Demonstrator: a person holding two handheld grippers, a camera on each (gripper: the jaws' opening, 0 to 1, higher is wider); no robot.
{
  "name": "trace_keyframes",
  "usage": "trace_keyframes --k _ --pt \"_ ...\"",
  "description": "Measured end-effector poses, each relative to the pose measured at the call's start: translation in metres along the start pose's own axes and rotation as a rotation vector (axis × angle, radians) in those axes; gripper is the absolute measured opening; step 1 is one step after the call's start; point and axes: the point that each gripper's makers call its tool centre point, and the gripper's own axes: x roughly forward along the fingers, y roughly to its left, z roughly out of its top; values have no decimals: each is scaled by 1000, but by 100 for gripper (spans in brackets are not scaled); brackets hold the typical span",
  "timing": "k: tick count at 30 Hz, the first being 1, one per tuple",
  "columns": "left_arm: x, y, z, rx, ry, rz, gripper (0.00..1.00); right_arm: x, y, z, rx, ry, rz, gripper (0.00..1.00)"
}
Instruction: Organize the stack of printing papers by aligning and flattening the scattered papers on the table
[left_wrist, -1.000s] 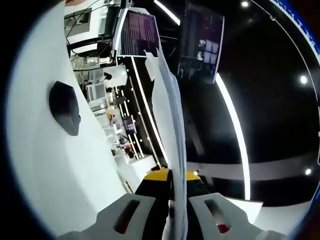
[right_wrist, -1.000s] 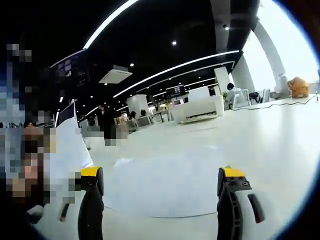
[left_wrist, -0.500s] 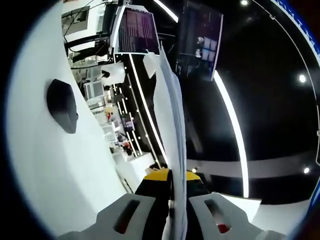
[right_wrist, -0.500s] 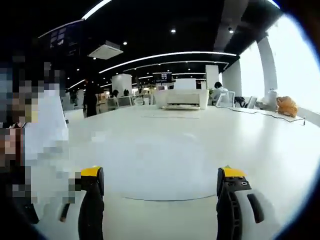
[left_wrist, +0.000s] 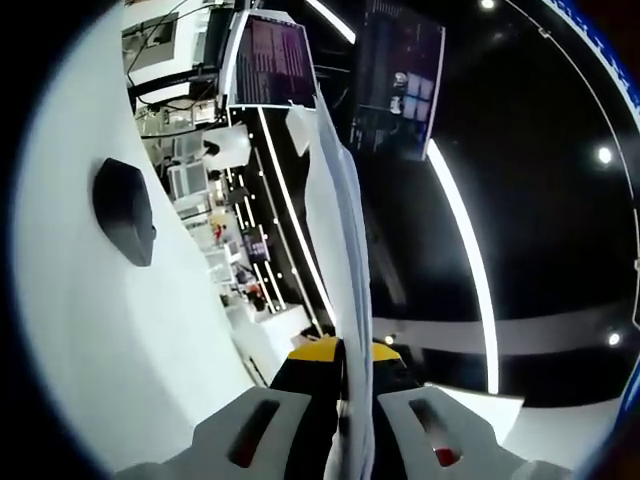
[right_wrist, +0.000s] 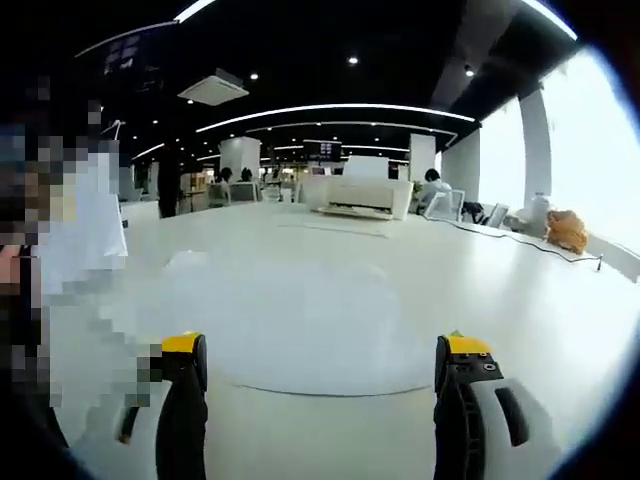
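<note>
Two hand-held grippers are at work. The left hand-held gripper (left_wrist: 345, 420) stays clamped on a sheaf of printing papers (left_wrist: 335, 230), held on edge so the sheets rise straight up between its jaws, with the white tabletop (left_wrist: 90, 330) and a dark mouse-like object (left_wrist: 122, 212) off to one side; little has shifted there in the last second. The right hand-held gripper (right_wrist: 318, 400) has its jaws wide apart and has swung to face flat sheets (right_wrist: 300, 320) lying on the tabletop just ahead, now squarer in its view. Probably it is lining up to gather or press those loose sheets.
</note>
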Motion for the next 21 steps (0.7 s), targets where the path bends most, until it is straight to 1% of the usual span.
trace_keyframes --k 3,6,10,15,17,19,21 --pt "0 1 0 -1 -1 1 6 -1 -2 1 25 -3 1 90" --pt "0 1 0 -1 -1 2 6 -1 -6 -1 -1 3 -12 89" --pt "0 1 -1 -5 0 3 6 -2 -9 -1 22 1 -14 89" --pt "0 0 -1 -9 0 0 6 -2 -13 -3 18 10 -38 90" --pt "0 0 -1 -11 1 0 6 -3 -15 -3 31 17 -51 90" --pt "1 0 -2 -9 4 1 6 -3 -17 -3 24 14 -63 90" --pt "1 1 -2 -4 5 3 6 -5 -18 0 41 -1 -60 90"
